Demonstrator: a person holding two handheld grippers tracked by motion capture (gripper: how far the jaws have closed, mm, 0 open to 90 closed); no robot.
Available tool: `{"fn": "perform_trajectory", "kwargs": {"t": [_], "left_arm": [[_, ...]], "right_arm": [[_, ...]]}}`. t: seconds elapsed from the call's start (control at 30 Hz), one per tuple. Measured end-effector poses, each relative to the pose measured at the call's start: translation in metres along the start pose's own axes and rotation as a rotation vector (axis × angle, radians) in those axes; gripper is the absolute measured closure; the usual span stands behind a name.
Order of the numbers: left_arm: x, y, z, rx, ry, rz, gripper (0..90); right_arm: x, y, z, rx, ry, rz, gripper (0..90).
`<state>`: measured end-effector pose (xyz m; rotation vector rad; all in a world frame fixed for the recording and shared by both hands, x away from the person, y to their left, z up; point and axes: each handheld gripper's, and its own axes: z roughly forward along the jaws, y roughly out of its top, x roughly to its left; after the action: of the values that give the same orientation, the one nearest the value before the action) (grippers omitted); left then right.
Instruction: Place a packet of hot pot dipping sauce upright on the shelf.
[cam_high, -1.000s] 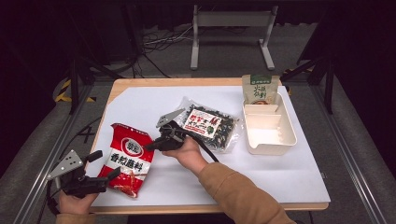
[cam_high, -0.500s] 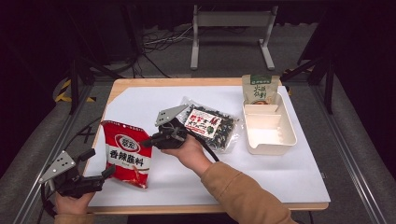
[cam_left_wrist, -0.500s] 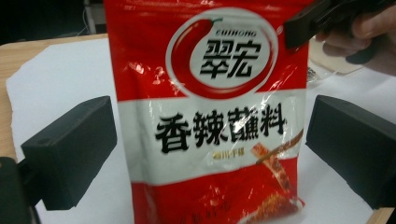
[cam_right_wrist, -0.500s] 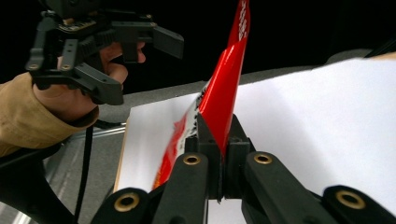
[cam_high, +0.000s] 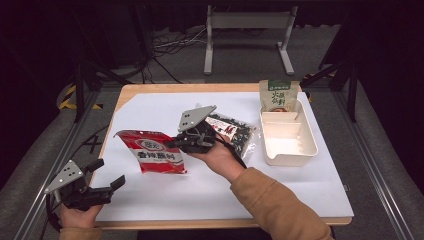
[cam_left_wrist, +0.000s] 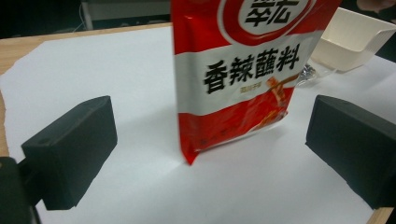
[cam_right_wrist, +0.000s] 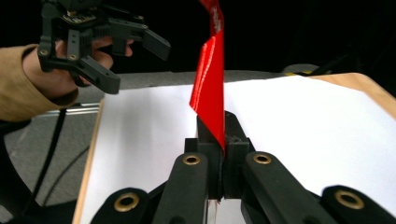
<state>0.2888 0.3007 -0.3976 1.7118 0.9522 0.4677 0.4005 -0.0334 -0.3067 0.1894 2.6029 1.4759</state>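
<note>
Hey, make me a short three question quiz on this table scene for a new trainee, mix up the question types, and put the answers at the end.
1. True or false: the right gripper has its jaws shut on an edge of the red sachet.
2. Multiple choice: where does the green packet stand? A) flat under the red sachet B) at the far end of the cream tray C) between the left gripper's jaws
3. Fill in: the left gripper has its jaws ____, with nothing pressed between them.

Key
1. True; the sachet hangs from the closed jaws, its lower corner near the white sheet.
2. B
3. open
</note>
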Motion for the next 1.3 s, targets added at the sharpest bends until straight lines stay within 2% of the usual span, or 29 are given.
{"fn": "perform_trajectory", "kwargs": {"t": [0.37,0.57,0.93,1.3], "left_arm": [[0.001,0.002,0.009,0.010,-0.023,0.002,2.2],[0.002,0.004,0.018,0.032,-0.044,-0.006,2.4],[0.005,0.006,0.036,0.061,-0.052,-0.002,2.7],[0.003,0.009,0.049,0.083,-0.057,0.025,3.9]], "right_arm": [[-0.005,-0.001,-0.046,0.008,-0.076,-0.025,89.2],[-0.006,-0.001,-0.070,0.006,-0.122,-0.035,89.2],[-0.005,0.000,-0.104,0.010,-0.175,-0.049,89.2],[-0.008,0.000,-0.138,0.008,-0.239,-0.049,89.2]]}}
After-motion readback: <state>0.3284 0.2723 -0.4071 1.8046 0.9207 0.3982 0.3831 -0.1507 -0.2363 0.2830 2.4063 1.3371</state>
